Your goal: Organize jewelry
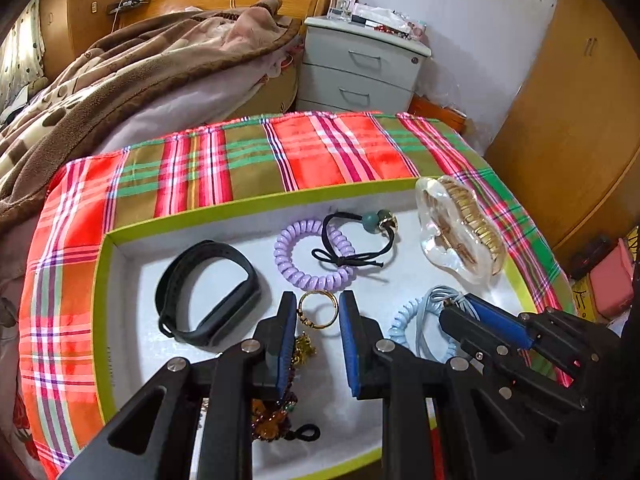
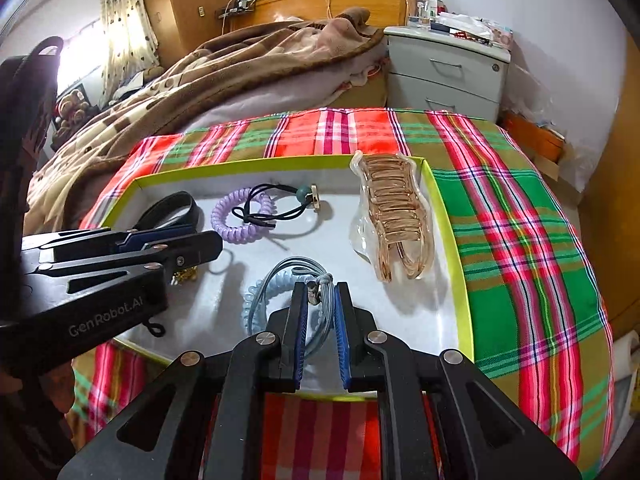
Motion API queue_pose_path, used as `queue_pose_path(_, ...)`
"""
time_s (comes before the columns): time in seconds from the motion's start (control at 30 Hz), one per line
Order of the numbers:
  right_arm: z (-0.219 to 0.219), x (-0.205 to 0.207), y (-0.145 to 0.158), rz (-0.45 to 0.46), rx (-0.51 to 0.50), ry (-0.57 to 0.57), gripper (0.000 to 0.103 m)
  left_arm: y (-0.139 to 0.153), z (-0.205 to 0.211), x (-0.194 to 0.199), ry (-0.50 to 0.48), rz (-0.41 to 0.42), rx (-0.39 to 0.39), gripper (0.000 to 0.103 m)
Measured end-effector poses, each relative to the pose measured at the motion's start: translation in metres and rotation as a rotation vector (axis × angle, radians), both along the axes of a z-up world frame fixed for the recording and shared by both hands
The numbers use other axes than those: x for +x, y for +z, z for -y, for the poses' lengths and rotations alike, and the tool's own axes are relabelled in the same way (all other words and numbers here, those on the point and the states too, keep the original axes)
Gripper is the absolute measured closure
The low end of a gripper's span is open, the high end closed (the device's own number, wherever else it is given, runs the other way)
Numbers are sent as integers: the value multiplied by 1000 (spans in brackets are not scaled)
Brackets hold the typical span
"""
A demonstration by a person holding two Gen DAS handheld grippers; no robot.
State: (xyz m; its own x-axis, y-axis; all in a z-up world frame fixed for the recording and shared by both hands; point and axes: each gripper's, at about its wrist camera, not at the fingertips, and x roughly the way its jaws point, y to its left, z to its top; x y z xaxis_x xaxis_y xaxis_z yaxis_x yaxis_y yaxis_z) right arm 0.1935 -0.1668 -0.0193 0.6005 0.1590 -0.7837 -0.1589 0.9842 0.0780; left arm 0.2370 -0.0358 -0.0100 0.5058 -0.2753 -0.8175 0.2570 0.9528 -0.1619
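A white tray with a lime-green rim (image 1: pixel 256 202) (image 2: pixel 448 216) lies on a plaid cloth. In it are a black wristband (image 1: pixel 208 300) (image 2: pixel 168 208), a purple coil hair tie (image 1: pixel 310 254) (image 2: pixel 240 216), a black beaded hair tie (image 1: pixel 360 240) (image 2: pixel 276 204), a clear claw clip (image 1: pixel 460 228) (image 2: pixel 396 216), a gold ring (image 1: pixel 318 310) and a pale blue coil tie with grey elastic cords (image 1: pixel 412 324) (image 2: pixel 280 284). My left gripper (image 1: pixel 316 304) is open with its fingers either side of the gold ring. My right gripper (image 2: pixel 320 294) is nearly shut around the grey elastic cords.
A beaded gold-and-brown ornament (image 1: pixel 280 412) lies under the left gripper's fingers. Behind the plaid-covered table (image 2: pixel 520 220) are a bed with a brown blanket (image 1: pixel 120 80) and a grey bedside drawer unit (image 1: pixel 360 68). A wooden wardrobe (image 1: pixel 572 120) stands at right.
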Motion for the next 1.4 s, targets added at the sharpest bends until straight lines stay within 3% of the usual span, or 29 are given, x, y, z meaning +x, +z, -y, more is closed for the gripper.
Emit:
queue_pose_path(0.37,-3,-1,0,4,-24,10,89,-5,1,3,6,-10,8,80)
queue_pose_path(0.6,-3,-2,0,9,-24,9,81,-3,0,2,18,-10,6,78)
queue_pose_path(0.73,-2,-4,2,17,-23,3,66,0,1,1,17,-6,5,74)
queue_pose_path(1.13,1,-25,20,77,3,-15,66,22,-14,-30,75,61,22,65)
queue_pose_path(1.4,-1,-44,34,149,32,-13,66,36,-24,-65,151,141,94,65)
